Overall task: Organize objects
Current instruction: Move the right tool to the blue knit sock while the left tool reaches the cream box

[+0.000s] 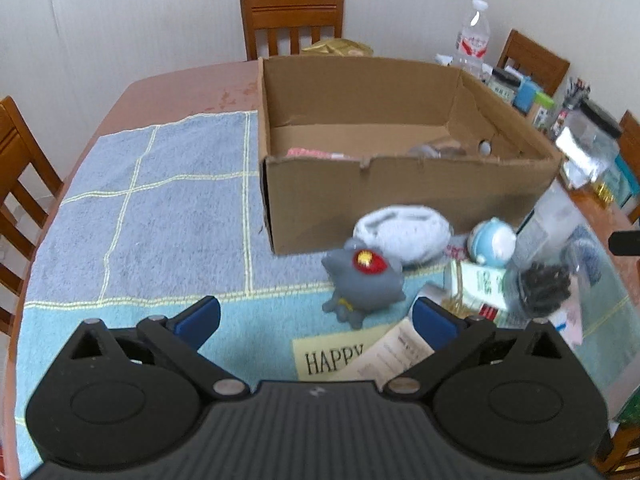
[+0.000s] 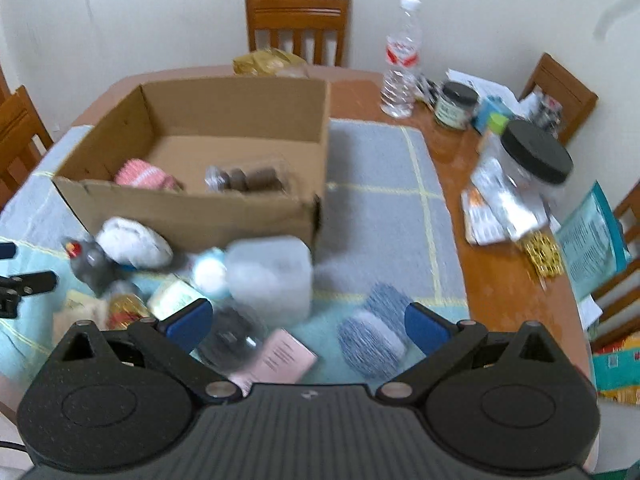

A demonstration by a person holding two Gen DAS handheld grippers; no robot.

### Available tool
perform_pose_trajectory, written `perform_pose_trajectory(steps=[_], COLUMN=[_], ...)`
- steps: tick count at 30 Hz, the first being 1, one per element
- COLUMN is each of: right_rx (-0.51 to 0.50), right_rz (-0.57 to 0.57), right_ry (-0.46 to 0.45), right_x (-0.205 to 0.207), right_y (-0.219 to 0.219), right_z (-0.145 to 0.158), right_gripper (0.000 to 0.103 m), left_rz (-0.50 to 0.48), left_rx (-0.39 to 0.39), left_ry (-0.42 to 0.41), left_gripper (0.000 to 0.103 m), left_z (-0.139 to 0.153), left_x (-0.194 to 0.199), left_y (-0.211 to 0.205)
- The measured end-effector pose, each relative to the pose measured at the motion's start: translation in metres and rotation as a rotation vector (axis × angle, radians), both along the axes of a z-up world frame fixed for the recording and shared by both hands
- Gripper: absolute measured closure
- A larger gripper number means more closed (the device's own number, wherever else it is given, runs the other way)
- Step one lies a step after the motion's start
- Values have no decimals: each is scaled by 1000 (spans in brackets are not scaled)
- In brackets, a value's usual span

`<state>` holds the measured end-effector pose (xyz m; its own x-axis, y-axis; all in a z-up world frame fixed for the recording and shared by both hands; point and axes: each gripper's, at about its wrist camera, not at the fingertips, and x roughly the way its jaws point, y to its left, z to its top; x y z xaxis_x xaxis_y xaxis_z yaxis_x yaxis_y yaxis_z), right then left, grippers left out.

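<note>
Inside the cardboard box (image 2: pixel 192 216), toward the towel's (image 1: pixel 160 216) far edge, a pink knit item (image 2: pixel 146 178) and a packet of brown rounds (image 2: pixel 248 178) are already lying. Still waiting at its near wall: grey toy (image 1: pixel 362 280), white bundle (image 1: pixel 404 236), blue-white ball (image 1: pixel 492 242), clear tub (image 2: pixel 270 276), blue-grey roll (image 2: pixel 374 332). Left gripper (image 1: pixel 316 320) and right gripper (image 2: pixel 308 324) are hovering spread wide, carrying nothing.

— Where am I working?
— A home dining room: wooden table (image 2: pixel 472 184), dining chair (image 1: pixel 292 22) at twelve o'clock, checked towel (image 1: pixel 160 208), household clutter (image 2: pixel 516 184) at two o'clock.
</note>
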<state>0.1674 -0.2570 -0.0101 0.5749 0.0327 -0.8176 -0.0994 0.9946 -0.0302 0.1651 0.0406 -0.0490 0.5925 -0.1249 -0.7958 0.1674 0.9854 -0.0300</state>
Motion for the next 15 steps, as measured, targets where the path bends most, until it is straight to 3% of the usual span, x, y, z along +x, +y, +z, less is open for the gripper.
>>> perform_pose_trajectory(steps=[6, 10, 15], right_rx=[38, 29, 25], right_rz=[-2, 13, 43], right_ry=[68, 103, 111], right_x=[-4, -3, 4], right_y=[-28, -44, -59], right_z=[-33, -50, -61], right_gripper=[0, 0, 0], left_rz=[-1, 38, 178], left_rx=[-19, 20, 55], left_ry=[75, 130, 194], left_gripper=[1, 1, 1], left_z=[-19, -38, -63], left_x=[-14, -25, -26], left_y=[-13, -19, -8])
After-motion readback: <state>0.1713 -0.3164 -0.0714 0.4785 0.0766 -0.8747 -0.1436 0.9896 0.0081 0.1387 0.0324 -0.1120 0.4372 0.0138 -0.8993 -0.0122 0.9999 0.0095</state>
